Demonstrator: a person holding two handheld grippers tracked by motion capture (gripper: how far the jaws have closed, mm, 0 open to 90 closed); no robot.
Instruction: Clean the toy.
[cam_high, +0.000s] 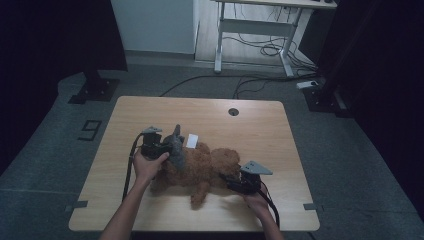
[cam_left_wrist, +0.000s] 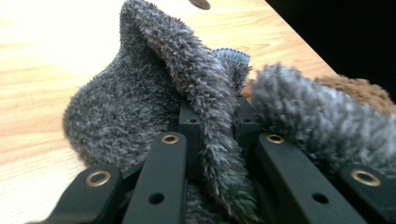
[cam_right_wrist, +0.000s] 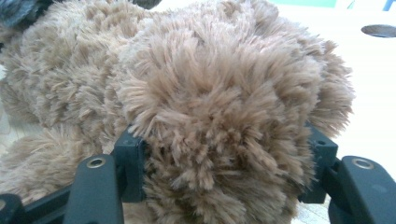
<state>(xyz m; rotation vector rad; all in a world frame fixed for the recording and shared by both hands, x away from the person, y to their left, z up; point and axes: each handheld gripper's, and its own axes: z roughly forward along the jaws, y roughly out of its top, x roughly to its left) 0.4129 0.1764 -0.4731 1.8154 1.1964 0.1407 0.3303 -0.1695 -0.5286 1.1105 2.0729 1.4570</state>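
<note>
- Dressing the plush dog (cam_high: 200, 167) looks like the job here: it lies on its side mid-counter (cam_high: 260, 130), with the grey fleece (cam_high: 176, 147) bunched at its left end.
- Left gripper (cam_left_wrist: 215, 140) is clenched on a thin fold of fleece. That's a skinny bite, so a hard tug could slide the pile right out of the jaws.
- Right gripper (cam_right_wrist: 224, 163) has its jaws grasping a fat brown tuft at the dog's other end. If that's mostly fur and not stuffing, it'll just stretch, and the dog could creep along instead of staying pinned.
- Pulling the fleece sideways while the toy lies flat could snag it on a leg (cam_high: 199, 192), I reckon.
- White tag (cam_high: 192, 141) sits just beside the fleece and might get dragged along.
- Can't tell where the fleece opening is, so it could go on twisted.
</note>
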